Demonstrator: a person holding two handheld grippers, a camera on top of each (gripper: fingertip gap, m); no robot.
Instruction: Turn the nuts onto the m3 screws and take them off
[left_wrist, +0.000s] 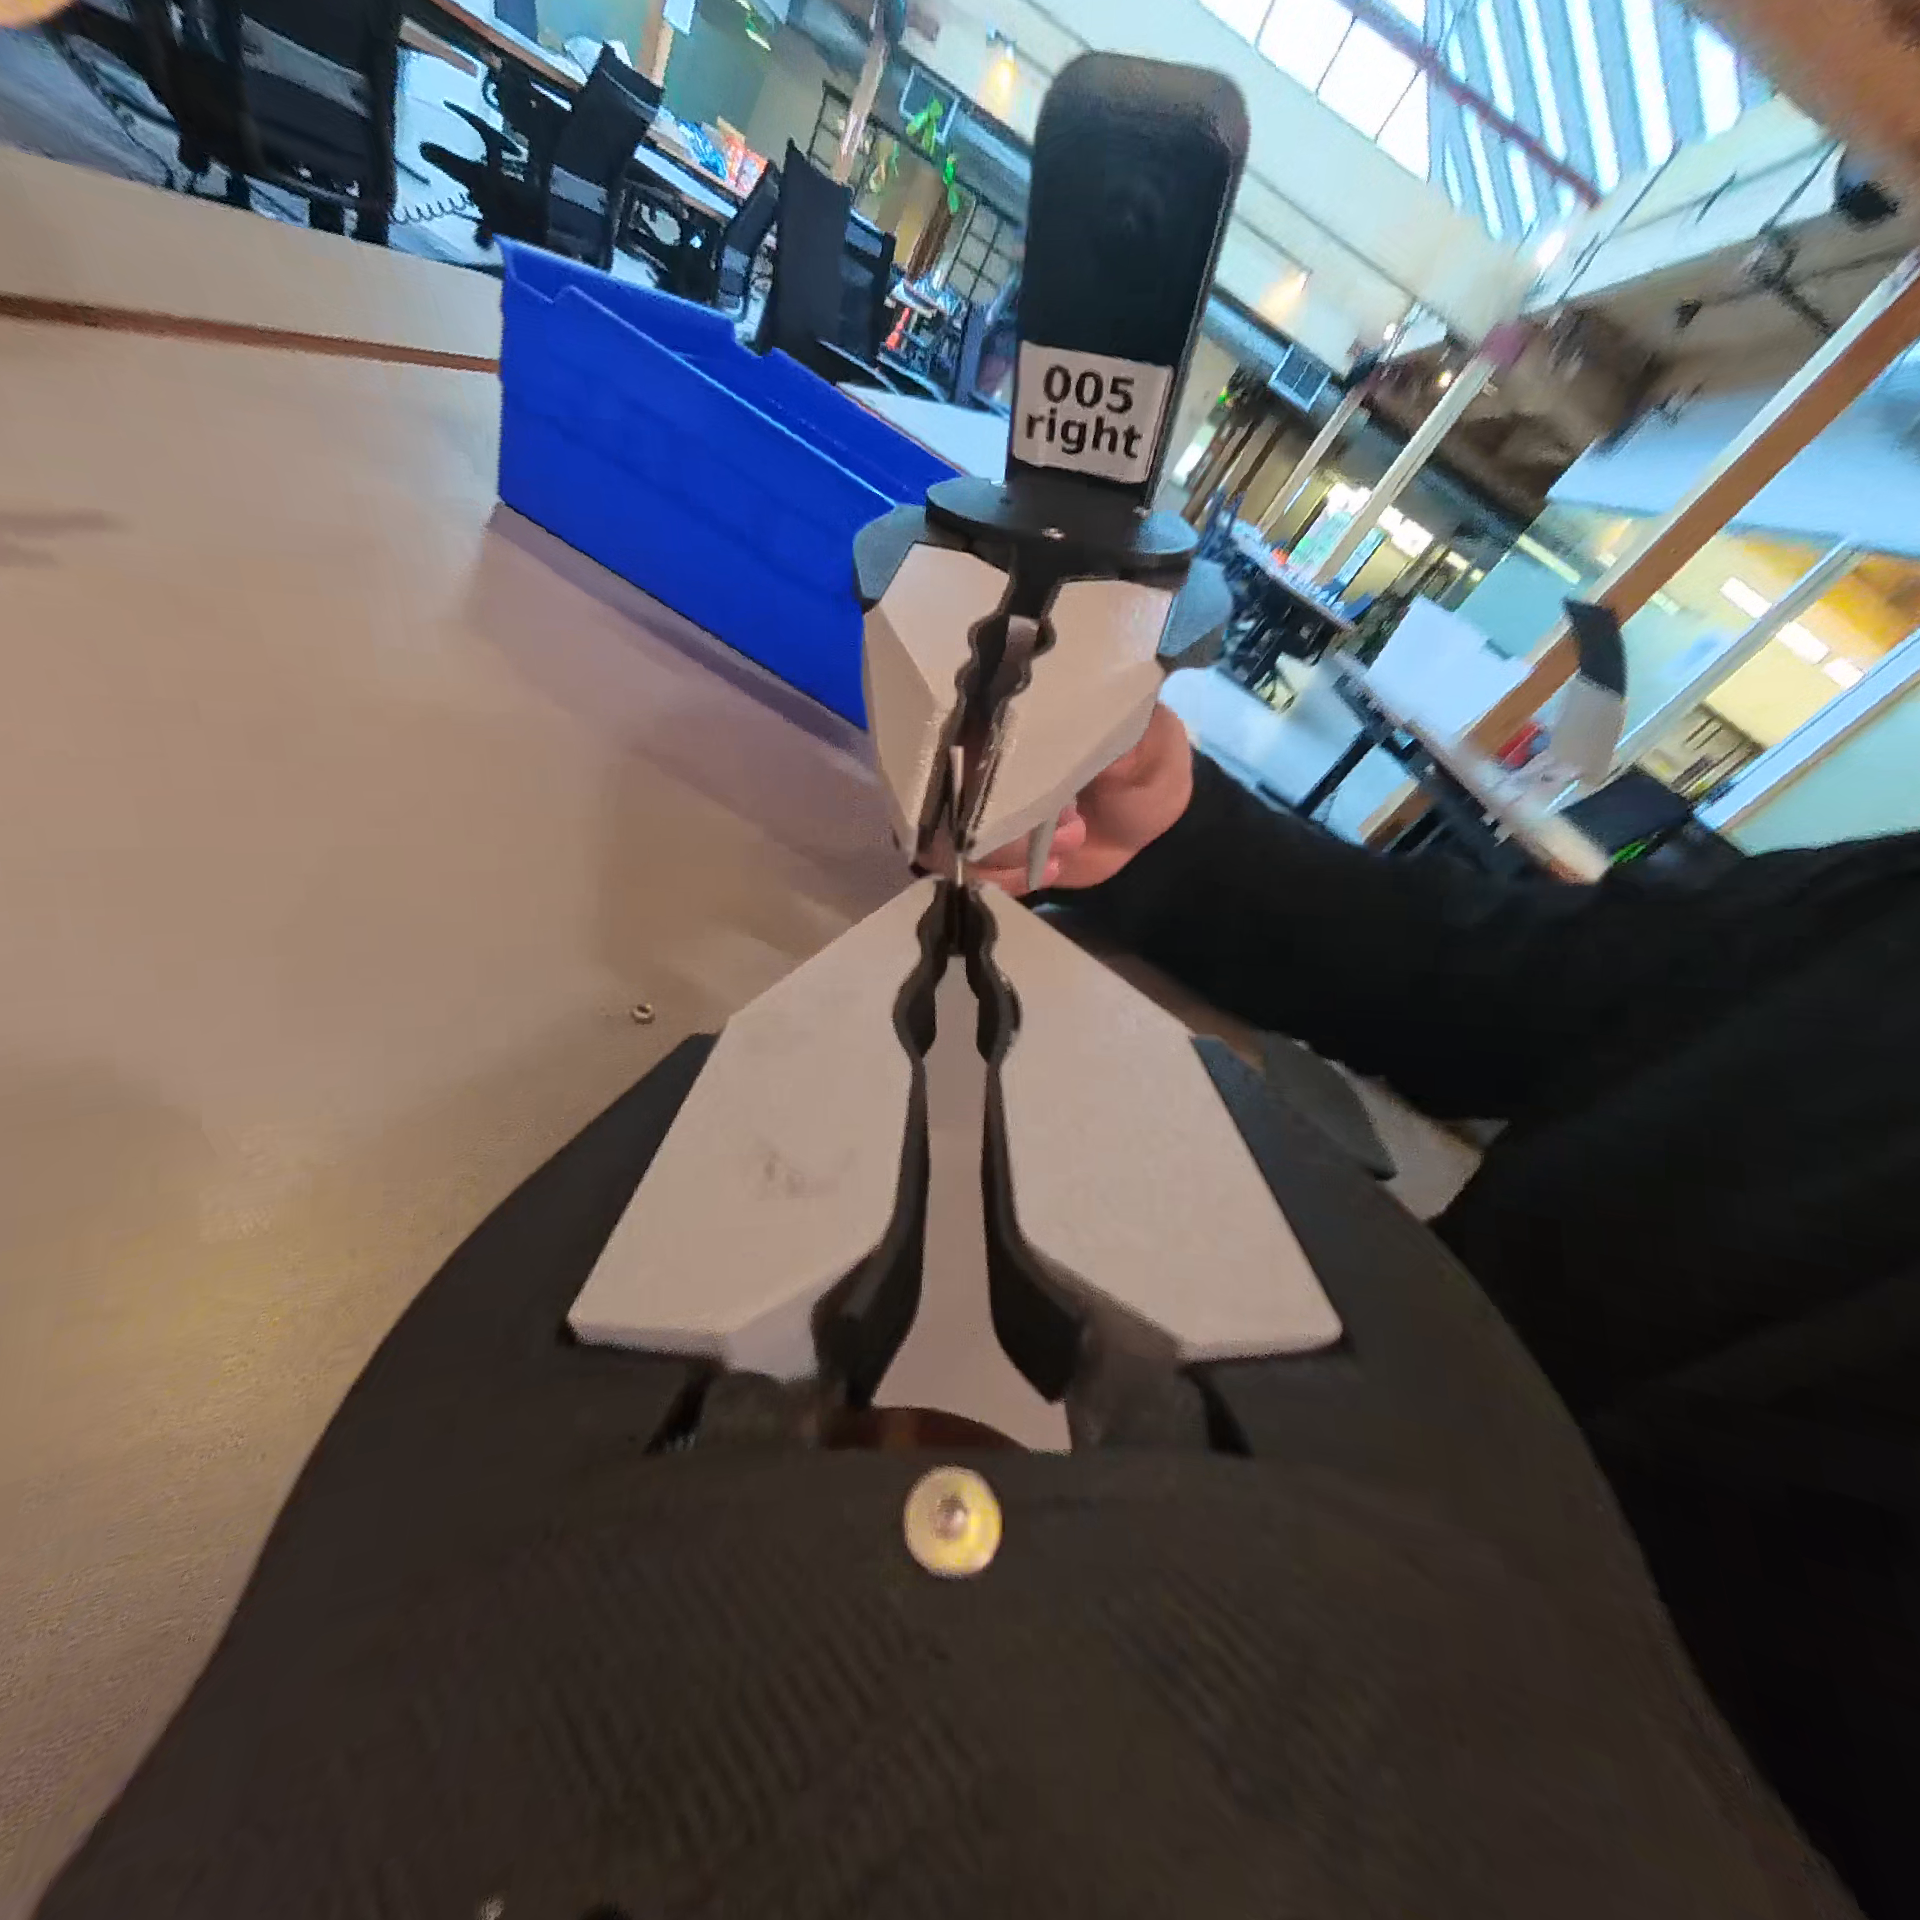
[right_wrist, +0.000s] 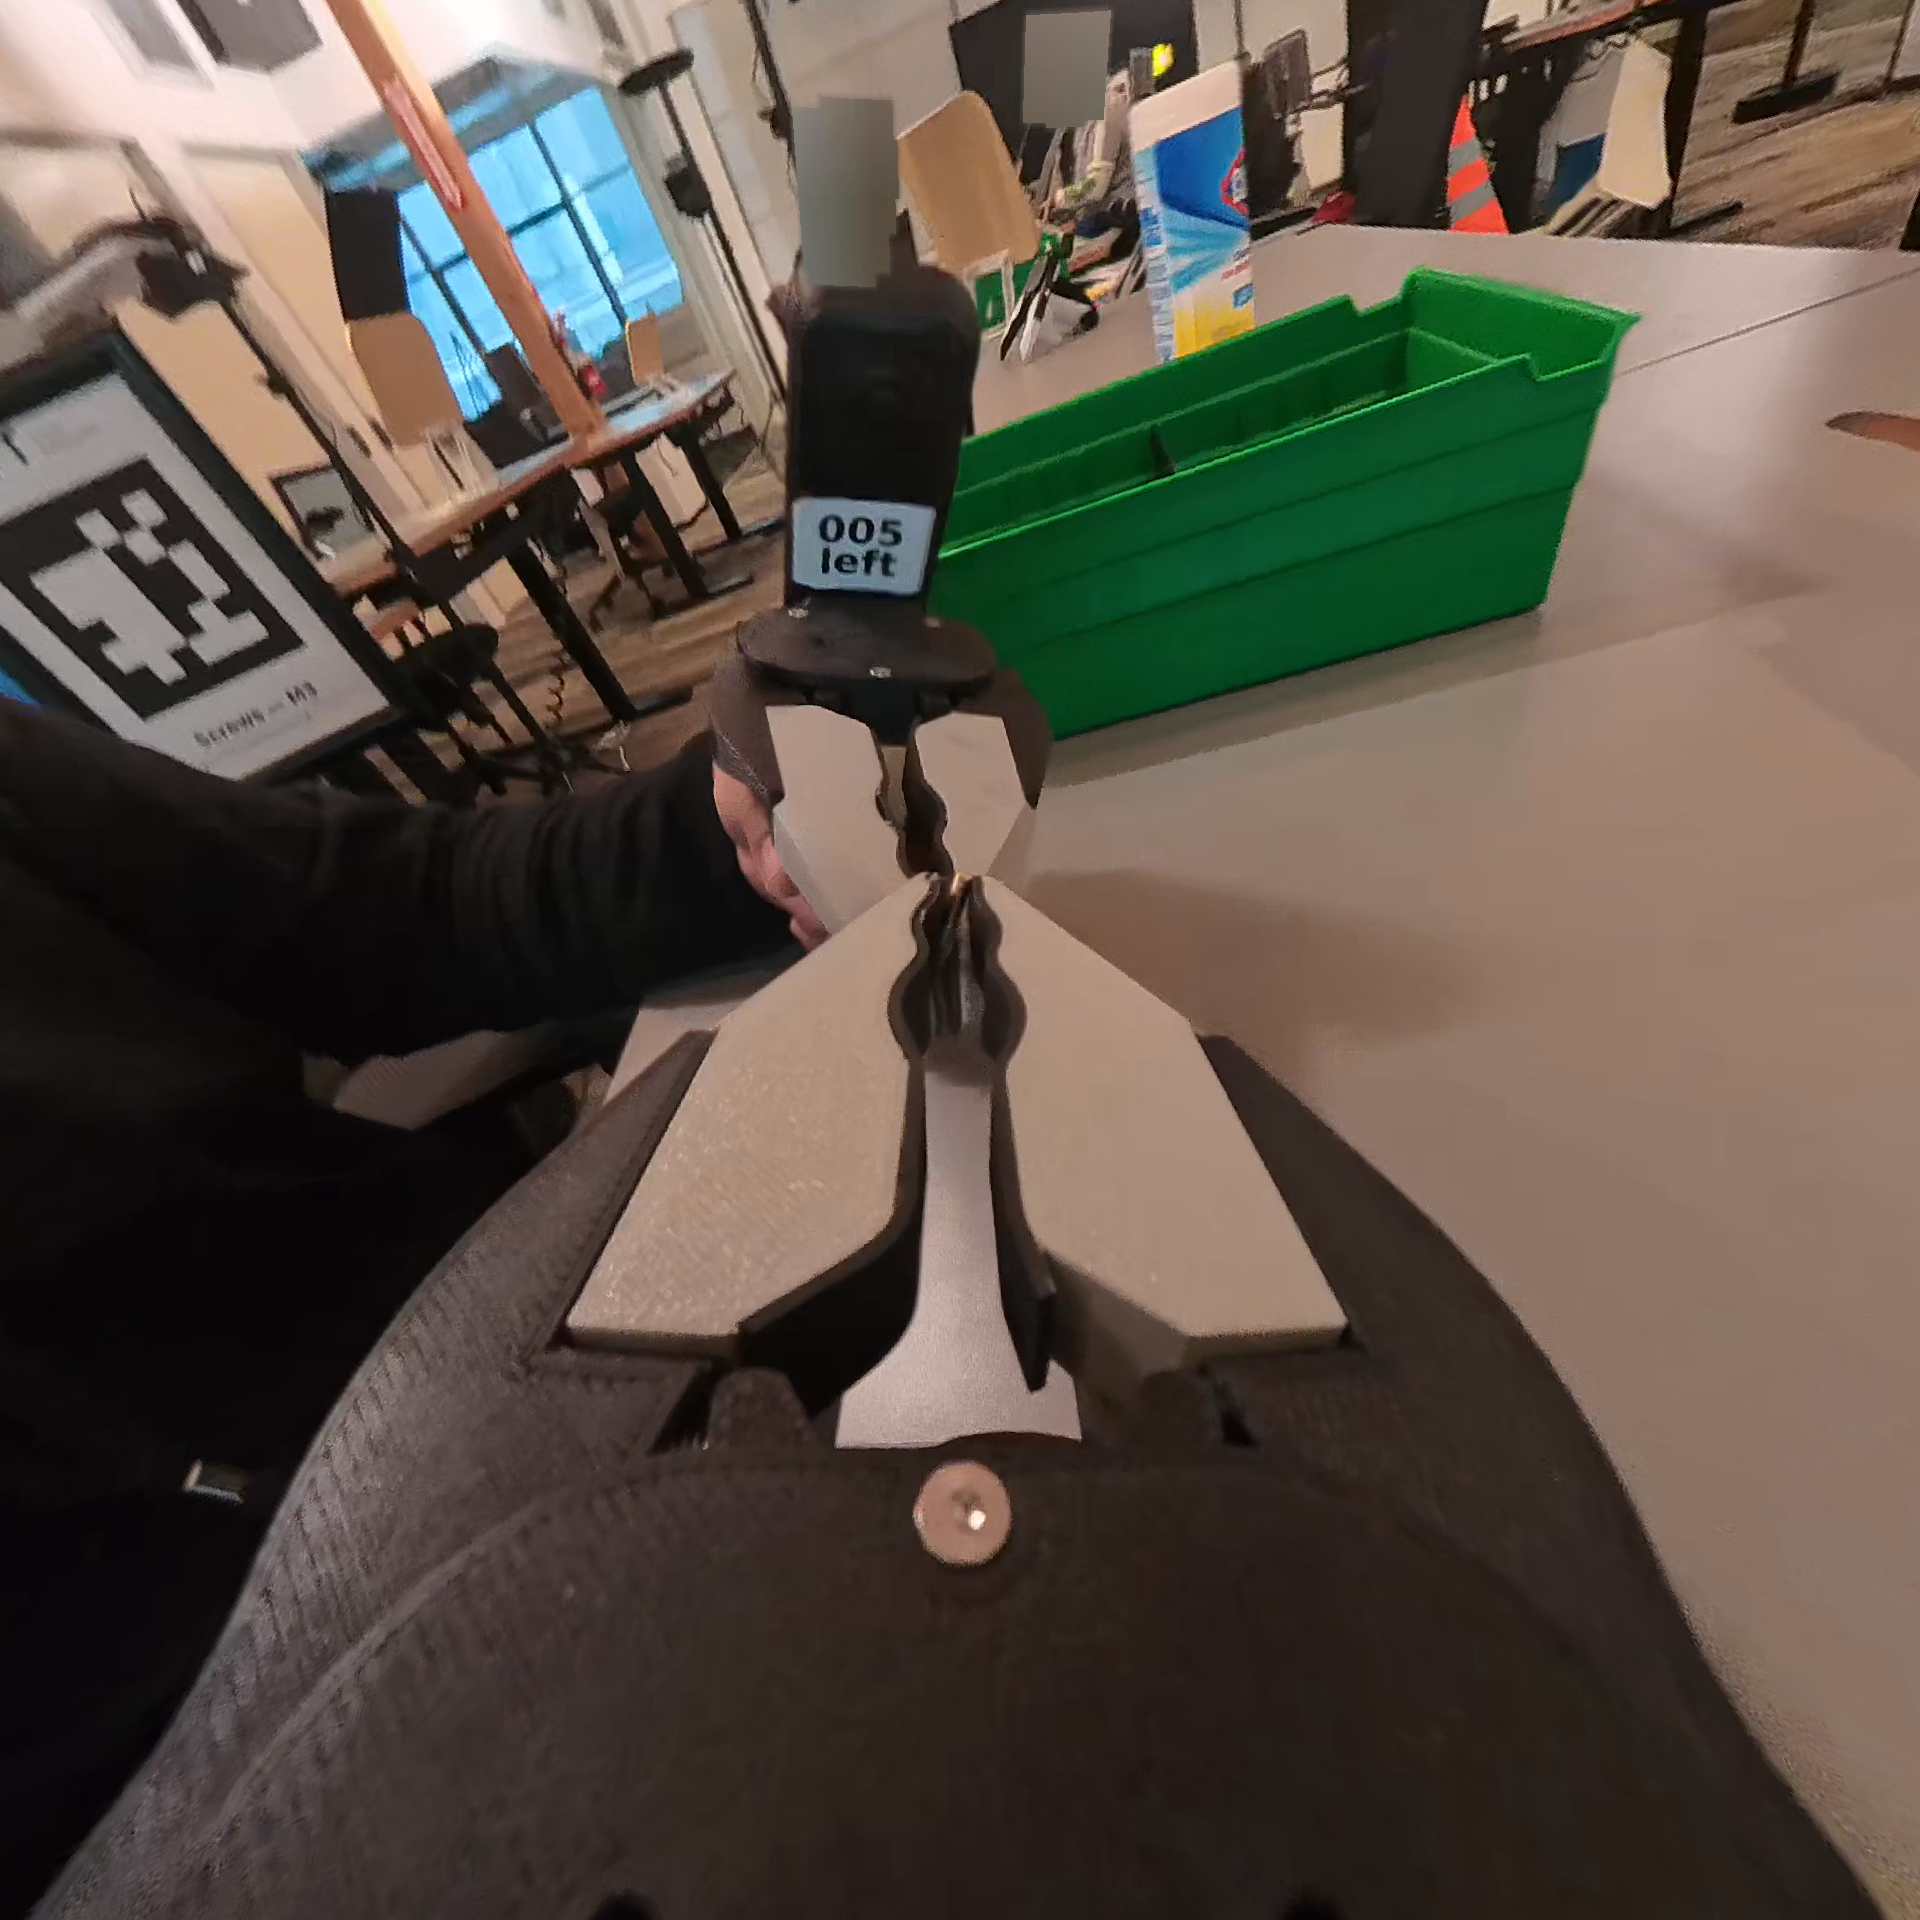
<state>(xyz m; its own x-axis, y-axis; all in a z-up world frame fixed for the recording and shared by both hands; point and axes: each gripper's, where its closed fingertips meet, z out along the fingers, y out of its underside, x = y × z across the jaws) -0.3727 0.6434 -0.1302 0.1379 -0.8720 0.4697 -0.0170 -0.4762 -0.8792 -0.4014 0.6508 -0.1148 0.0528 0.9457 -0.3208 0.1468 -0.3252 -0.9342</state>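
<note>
My two gripper tips meet tip to tip just above the table. In the left wrist view my left gripper (left_wrist: 951, 902) is shut, with a tiny shiny metal piece, seemingly the nut (left_wrist: 954, 881), pinched at its tips. The right gripper (left_wrist: 948, 857) faces it from above and is shut on a thin metal screw (left_wrist: 961, 790) that runs between its fingers. In the right wrist view my right gripper (right_wrist: 956, 891) is shut on the screw (right_wrist: 968, 914), and the left gripper (right_wrist: 935, 860) touches its tips. Whether the nut sits on the thread is hidden.
A loose nut (left_wrist: 642, 1010) lies on the beige table (left_wrist: 312, 831) left of the tips. A blue bin (left_wrist: 675, 468) stands behind on the left. A green bin (right_wrist: 1299, 561) and a wipes canister (right_wrist: 1195, 208) stand beyond. Dark sleeves (left_wrist: 1455, 987) reach in from the side. My left and right fingertips are right by each other.
</note>
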